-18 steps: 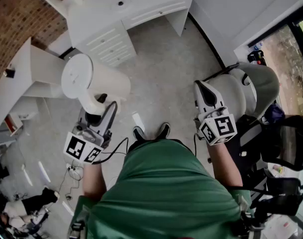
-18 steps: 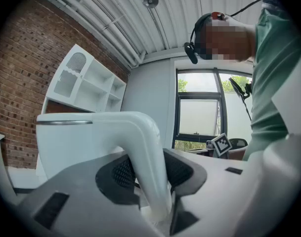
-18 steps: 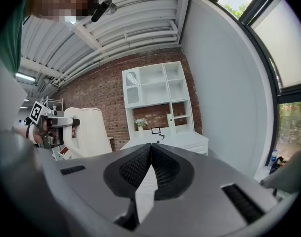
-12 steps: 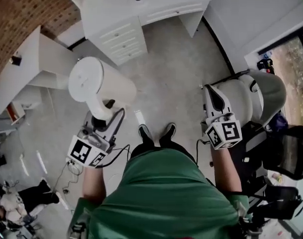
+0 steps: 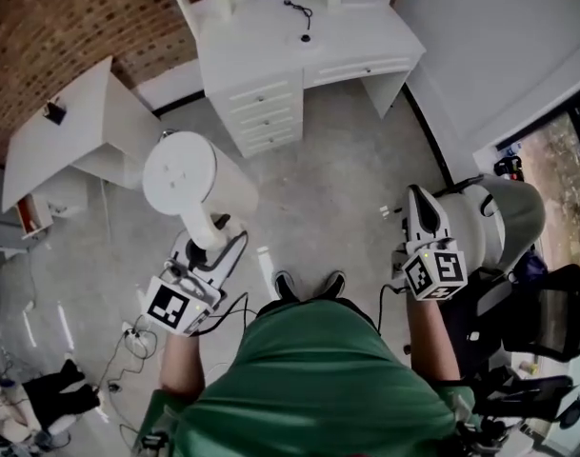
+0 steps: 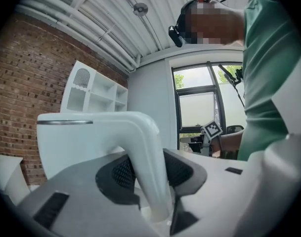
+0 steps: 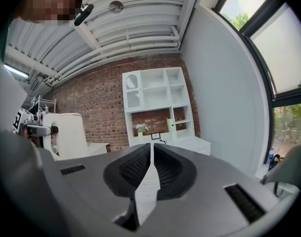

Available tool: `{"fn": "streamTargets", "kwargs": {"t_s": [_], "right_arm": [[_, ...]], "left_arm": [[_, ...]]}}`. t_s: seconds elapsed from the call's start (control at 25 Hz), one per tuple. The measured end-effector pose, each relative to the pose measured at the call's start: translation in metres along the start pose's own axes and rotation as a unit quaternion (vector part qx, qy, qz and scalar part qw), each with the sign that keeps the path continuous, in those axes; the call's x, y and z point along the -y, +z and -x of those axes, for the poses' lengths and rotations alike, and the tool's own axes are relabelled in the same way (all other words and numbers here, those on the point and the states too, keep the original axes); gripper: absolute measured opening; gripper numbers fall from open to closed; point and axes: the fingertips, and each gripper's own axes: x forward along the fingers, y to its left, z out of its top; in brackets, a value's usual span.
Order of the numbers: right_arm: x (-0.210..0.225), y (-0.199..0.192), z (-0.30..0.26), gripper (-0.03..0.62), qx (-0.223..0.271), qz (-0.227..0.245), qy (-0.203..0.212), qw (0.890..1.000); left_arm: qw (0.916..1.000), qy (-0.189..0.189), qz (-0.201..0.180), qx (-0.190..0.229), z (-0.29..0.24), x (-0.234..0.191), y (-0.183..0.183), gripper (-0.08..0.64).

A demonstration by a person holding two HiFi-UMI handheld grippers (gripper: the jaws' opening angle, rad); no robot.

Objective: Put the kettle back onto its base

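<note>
A white kettle (image 5: 180, 174) hangs in the air over the grey floor, and its round lid faces up in the head view. My left gripper (image 5: 211, 241) is shut on the kettle's handle (image 6: 146, 167), with a dark pad pressing on each side of it. The kettle's body (image 6: 66, 142) fills the left of the left gripper view. My right gripper (image 5: 415, 198) is held out level on the right, its jaws (image 7: 151, 149) shut with nothing between them. A small dark round thing with a cord (image 5: 306, 38) lies on the white desk ahead.
A white desk with drawers (image 5: 270, 74) stands ahead against the brick wall, with a low white table (image 5: 61, 141) to its left. A grey chair (image 5: 499, 208) is close on my right. Cables (image 5: 128, 336) lie on the floor at left. A white shelf unit (image 7: 155, 98) rises behind the desk.
The desk and the brick wall have come further into the head view. The kettle stays in my left gripper and both grippers keep their places in front of the body.
</note>
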Motion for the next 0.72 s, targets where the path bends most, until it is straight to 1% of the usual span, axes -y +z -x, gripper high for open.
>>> {"fn": "streamTargets", "kwargs": {"t_s": [0.12, 0.24, 0.32, 0.44, 0.56, 0.72], "right_arm": [[-0.016, 0.013, -0.001, 0.025, 0.017, 0.009, -0.013, 1.0], [-0.026, 0.021, 0.001, 0.029, 0.032, 0.019, -0.031, 0.999], [-0.029, 0.021, 0.004, 0.077, 0.032, 0.023, -0.039, 0.998], [-0.032, 0.017, 0.003, 0.094, 0.026, 0.023, -0.046, 0.998], [-0.03, 0.011, -0.009, 0.112, 0.024, 0.018, -0.042, 0.999], [-0.025, 0.002, -0.04, 0.117, 0.016, 0.01, -0.022, 1.0]], "left_arm": [[0.9999, -0.001, 0.0, 0.013, 0.019, -0.012, 0.006, 0.155], [0.9996, -0.012, 0.002, 0.025, 0.029, -0.023, 0.009, 0.155], [0.9995, -0.019, -0.001, 0.026, 0.031, -0.028, 0.009, 0.155], [0.9995, -0.024, -0.001, 0.02, 0.031, -0.037, 0.005, 0.155], [0.9996, -0.024, 0.001, 0.017, 0.023, -0.049, 0.002, 0.155], [0.9998, -0.014, 0.0, 0.016, 0.002, -0.062, -0.001, 0.155]]}}
